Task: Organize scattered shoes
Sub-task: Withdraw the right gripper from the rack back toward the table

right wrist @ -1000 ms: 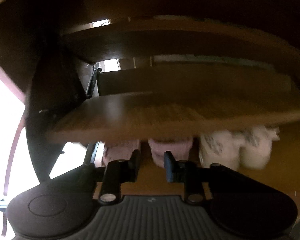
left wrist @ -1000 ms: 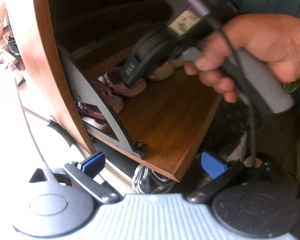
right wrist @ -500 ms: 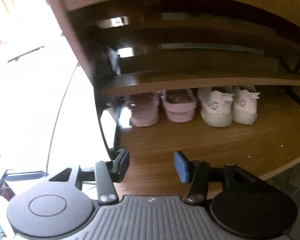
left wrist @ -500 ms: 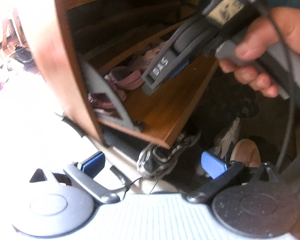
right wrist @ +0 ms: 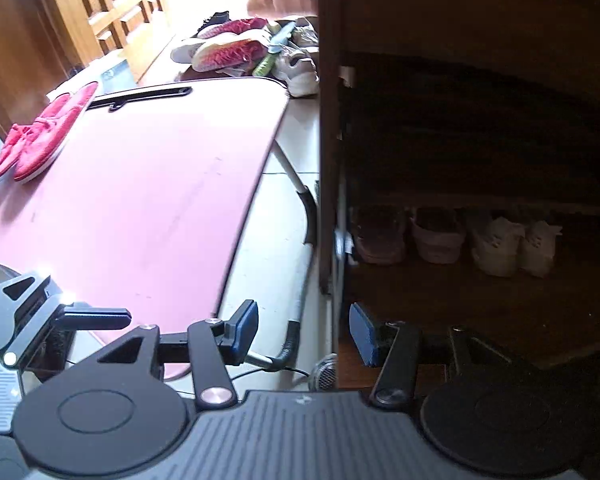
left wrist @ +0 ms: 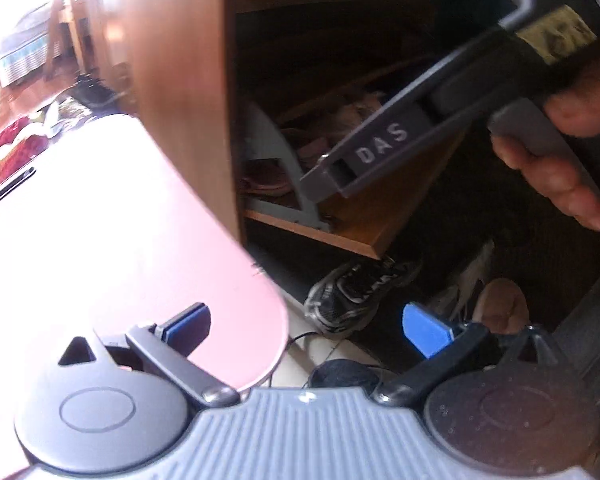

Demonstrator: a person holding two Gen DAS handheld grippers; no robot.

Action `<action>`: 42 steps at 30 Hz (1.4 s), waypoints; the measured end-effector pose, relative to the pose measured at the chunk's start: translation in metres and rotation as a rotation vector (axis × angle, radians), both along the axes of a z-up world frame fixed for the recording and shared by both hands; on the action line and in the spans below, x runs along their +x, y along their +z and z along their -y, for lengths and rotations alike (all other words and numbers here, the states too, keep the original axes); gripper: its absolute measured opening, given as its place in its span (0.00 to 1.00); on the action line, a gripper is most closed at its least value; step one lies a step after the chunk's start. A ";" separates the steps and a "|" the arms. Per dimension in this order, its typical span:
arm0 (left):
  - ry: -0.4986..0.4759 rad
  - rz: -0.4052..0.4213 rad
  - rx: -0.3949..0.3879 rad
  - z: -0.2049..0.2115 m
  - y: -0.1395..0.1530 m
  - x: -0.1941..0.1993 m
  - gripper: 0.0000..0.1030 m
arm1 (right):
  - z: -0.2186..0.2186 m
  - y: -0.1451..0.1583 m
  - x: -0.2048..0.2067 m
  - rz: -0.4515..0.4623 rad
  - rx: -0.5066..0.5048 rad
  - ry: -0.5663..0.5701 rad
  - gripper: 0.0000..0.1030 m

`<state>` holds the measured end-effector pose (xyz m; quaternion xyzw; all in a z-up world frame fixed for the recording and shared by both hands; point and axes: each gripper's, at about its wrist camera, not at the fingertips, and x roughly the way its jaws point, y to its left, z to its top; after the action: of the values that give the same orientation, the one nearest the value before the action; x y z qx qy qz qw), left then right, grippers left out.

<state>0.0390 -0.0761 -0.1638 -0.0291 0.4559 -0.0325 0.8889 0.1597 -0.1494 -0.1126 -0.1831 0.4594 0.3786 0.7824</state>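
My right gripper (right wrist: 303,334) is open and holds nothing; it hovers in front of the wooden shoe cabinet (right wrist: 326,160). On the cabinet's low shelf stand a pair of pink shoes (right wrist: 380,234) and, to their right, a pair of white sneakers (right wrist: 496,246). My left gripper (left wrist: 306,330) is open and empty too, above the floor by the cabinet's corner. Beyond it a grey and black sneaker (left wrist: 356,292) lies on the floor under the shelf edge. A hand (left wrist: 560,160) holds the right gripper's body (left wrist: 380,148) over the shelf.
A pink table (right wrist: 140,184) stands left of the cabinet, with a pair of red shoes (right wrist: 40,136) on its far left corner. Several shoes are piled on the floor (right wrist: 240,46) beyond the table. A beige slipper (left wrist: 500,304) lies near the sneaker.
Both grippers have drawn back and up from the shelf. The right view has swung left, so the pink table shows. The right jaws stand wider than a second ago.
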 end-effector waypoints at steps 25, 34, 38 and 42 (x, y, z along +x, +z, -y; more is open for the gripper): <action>0.470 -0.044 -0.081 -0.159 -0.003 -0.060 1.00 | -0.190 -0.010 -0.052 -0.050 0.026 0.259 0.49; 0.537 -0.013 -0.007 -0.193 0.019 -0.086 0.98 | -0.255 -0.005 -0.077 -0.041 0.079 0.321 0.20; 0.551 -0.036 -0.005 -0.212 0.023 -0.095 0.90 | -0.278 -0.006 -0.090 -0.034 0.083 0.346 0.10; 0.526 -0.061 0.035 -0.223 0.027 -0.098 0.75 | -0.292 -0.008 -0.100 -0.024 0.087 0.368 0.04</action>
<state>-0.0589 0.1471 -0.1373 -0.1324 0.4597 0.2085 0.8530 0.0593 0.1426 -0.1204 -0.2254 0.4109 0.5368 0.7016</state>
